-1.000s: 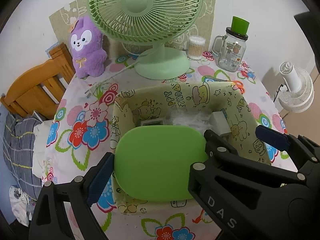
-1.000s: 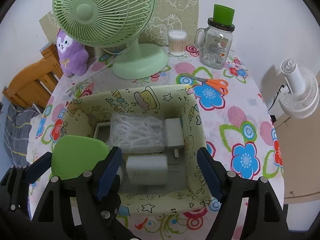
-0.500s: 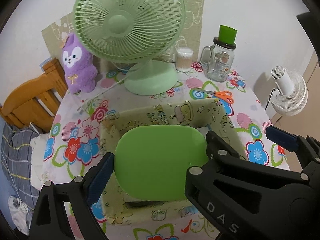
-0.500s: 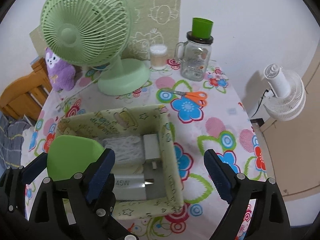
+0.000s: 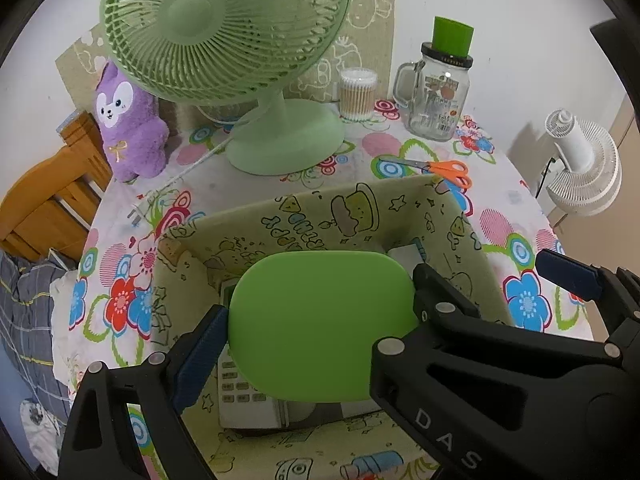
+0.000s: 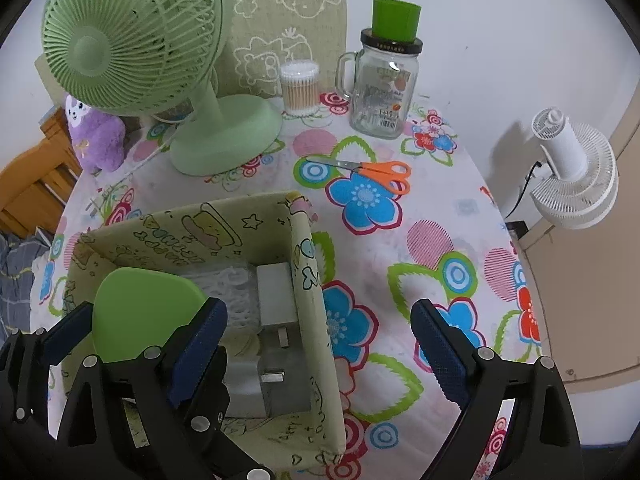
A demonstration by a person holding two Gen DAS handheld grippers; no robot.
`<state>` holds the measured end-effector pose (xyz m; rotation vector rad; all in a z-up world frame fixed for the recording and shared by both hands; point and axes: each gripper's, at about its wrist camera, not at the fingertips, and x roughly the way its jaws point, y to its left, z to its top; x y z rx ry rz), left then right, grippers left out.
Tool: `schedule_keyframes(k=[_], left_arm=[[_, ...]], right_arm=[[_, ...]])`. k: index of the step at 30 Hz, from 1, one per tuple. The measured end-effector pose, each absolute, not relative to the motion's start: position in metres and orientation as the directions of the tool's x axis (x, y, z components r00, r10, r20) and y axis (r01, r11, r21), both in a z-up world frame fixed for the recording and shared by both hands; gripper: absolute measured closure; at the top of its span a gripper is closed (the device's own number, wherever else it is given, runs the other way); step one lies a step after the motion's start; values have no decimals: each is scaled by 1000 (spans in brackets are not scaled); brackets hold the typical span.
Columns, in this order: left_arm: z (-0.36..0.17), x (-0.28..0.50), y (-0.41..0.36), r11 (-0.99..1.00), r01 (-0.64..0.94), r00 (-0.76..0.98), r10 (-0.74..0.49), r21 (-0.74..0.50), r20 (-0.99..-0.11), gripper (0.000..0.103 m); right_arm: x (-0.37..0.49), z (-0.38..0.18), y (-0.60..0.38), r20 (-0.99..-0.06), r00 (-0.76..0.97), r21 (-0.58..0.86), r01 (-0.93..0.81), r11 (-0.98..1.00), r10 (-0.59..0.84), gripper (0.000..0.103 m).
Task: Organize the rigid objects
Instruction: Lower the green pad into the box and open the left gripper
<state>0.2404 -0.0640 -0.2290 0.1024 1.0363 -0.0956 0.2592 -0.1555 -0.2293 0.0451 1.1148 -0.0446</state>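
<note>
The left tongs (image 5: 320, 320) grip a flat green plate (image 5: 320, 324) by its two edges and hold it over the open fabric box (image 5: 460, 216). The plate is not yet inside, so this placement looks unfinished. Already in the box are a white remote (image 5: 240, 392), a grey charger block (image 6: 276, 296), a second pale block (image 6: 248, 384) and a bundle of white cord (image 6: 236, 284), so much of the sorting seems done.

The right tongs (image 6: 320, 344) hold nothing. Their jaws are opening and straddle the box's right wall (image 6: 316, 320), one finger inside and one outside.

Loose things left on the bench (image 6: 440, 208): orange scissors (image 6: 376, 170) at 12 o'clock from the box, a glass jar (image 6: 380, 92) with a green cup (image 6: 396, 18) on its lid at 1 o'clock, and a tub of swabs (image 6: 300, 88) beside it. Whether these belong in the box cannot be told.

A green fan (image 5: 224, 32) at 11 o'clock and a purple plush (image 5: 128, 120) at 10 o'clock stand clear of the box. The items already inside leave the plate little flat floor, and the right tongs' inner finger (image 6: 200, 348) crowds the opening.
</note>
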Motion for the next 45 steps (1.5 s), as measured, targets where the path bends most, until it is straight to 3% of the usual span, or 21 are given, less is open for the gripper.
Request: schedule_keyframes(k=[12,17,45], left_arm=[[-259,247,-64,994,107,454,-77,-32,-888,7],[-258,243,-67,991,132,456,-84,-26,-886,4],[-194,178,-50,994,99,547,-13,49,-837,4]], right_arm=[[261,-252,-161,-912,409,-4,61,998,-28,8],[259,-255,-162,-918,396,20,54,998,-3,3],[197,-188,-142,-868,496,39,13,999,27,3]])
